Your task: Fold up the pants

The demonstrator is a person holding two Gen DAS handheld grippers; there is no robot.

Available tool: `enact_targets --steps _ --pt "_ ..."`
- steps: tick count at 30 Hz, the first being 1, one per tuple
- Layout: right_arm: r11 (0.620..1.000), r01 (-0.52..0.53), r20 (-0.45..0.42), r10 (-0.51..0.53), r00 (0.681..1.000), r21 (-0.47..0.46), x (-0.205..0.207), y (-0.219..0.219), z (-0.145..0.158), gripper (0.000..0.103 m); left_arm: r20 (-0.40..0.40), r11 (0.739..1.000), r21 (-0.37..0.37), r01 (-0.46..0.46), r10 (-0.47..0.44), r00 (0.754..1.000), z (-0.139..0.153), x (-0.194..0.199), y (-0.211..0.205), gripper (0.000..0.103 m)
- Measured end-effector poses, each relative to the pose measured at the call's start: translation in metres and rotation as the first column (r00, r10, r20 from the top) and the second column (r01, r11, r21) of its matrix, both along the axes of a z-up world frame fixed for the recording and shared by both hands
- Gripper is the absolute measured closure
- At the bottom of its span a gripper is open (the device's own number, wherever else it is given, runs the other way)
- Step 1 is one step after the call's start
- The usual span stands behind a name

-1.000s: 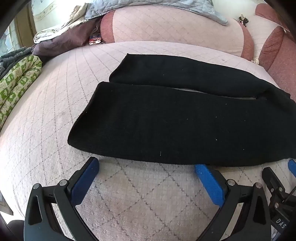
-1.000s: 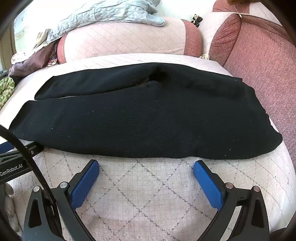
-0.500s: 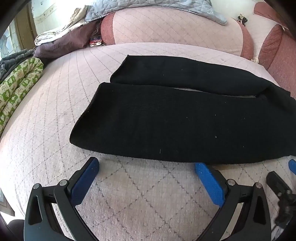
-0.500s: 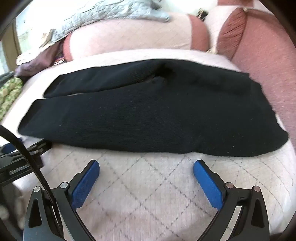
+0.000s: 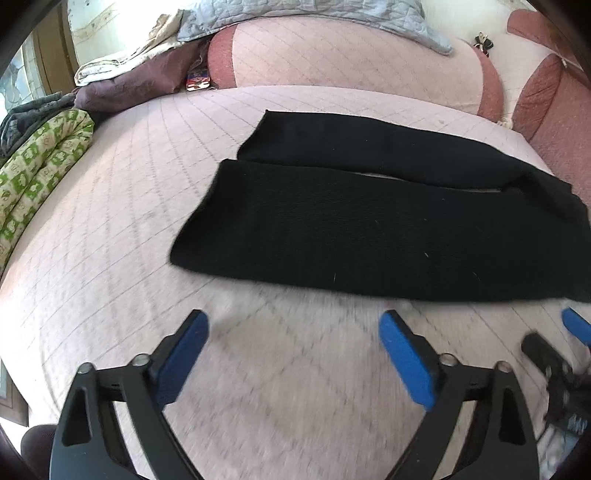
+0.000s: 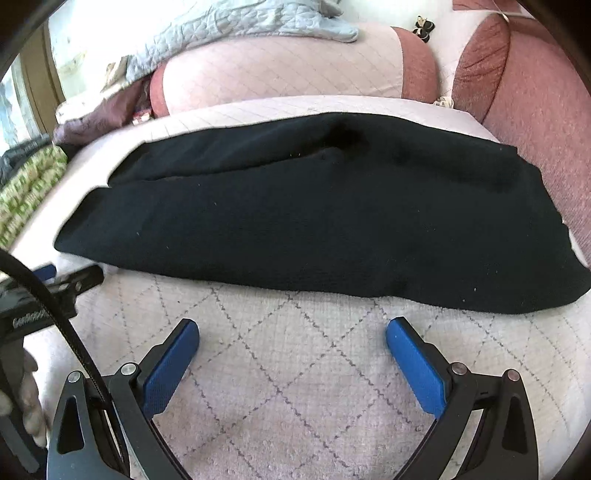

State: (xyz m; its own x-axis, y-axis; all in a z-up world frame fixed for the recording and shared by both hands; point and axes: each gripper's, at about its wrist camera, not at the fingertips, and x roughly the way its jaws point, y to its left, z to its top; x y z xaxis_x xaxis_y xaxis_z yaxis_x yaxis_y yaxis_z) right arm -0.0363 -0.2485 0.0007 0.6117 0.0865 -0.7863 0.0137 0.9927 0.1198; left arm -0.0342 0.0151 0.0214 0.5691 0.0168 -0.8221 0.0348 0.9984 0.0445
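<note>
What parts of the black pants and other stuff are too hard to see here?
- Black pants: left wrist view, waist end cut off by right edge.
- Small dark thing on the cushion: right wrist view, too small to identify.
- Right gripper: left wrist view, blurred, mostly cut off by the edge.

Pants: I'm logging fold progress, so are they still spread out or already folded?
Spread out, unfolded. The black pants lie flat on the quilted cover, both legs side by side at full length, nothing doubled over.
</note>
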Motion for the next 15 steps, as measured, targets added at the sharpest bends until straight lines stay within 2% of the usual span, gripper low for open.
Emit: enact_targets --steps 2,5,10,12,15 --pt "0.999 0.003 0.012 -0.003 1.0 0.037 -0.002 -0.005 0.001 0.0 0.018 1.0 -0.011 -0.008 0.008 1.0 0.01 -0.01 0.008 0.011" --pt "1.0 0.003 0.015 -0.004 1.0 0.027 -0.002 -0.003 0.002 0.0 0.039 0.998 -0.041 -0.042 0.043 0.998 0.027 -0.017 0.031 0.011" --pt "1.0 0.011 0.018 -0.011 1.0 0.007 -0.003 -0.001 0.003 0.0 -0.016 0.99 -0.099 -0.1 0.099 0.995 0.033 -0.004 0.073 0.011" --pt "1.0 0.024 0.015 -0.024 1.0 -0.006 -0.003 -0.001 0.005 0.004 -0.035 0.984 -0.124 -0.126 0.122 0.992 0.032 0.005 0.085 0.011" --pt "0.997 0.072 0.021 -0.072 0.997 -0.03 -0.009 -0.005 0.01 0.017 -0.051 0.973 -0.183 -0.142 0.134 0.99 0.029 0.015 0.097 0.011"
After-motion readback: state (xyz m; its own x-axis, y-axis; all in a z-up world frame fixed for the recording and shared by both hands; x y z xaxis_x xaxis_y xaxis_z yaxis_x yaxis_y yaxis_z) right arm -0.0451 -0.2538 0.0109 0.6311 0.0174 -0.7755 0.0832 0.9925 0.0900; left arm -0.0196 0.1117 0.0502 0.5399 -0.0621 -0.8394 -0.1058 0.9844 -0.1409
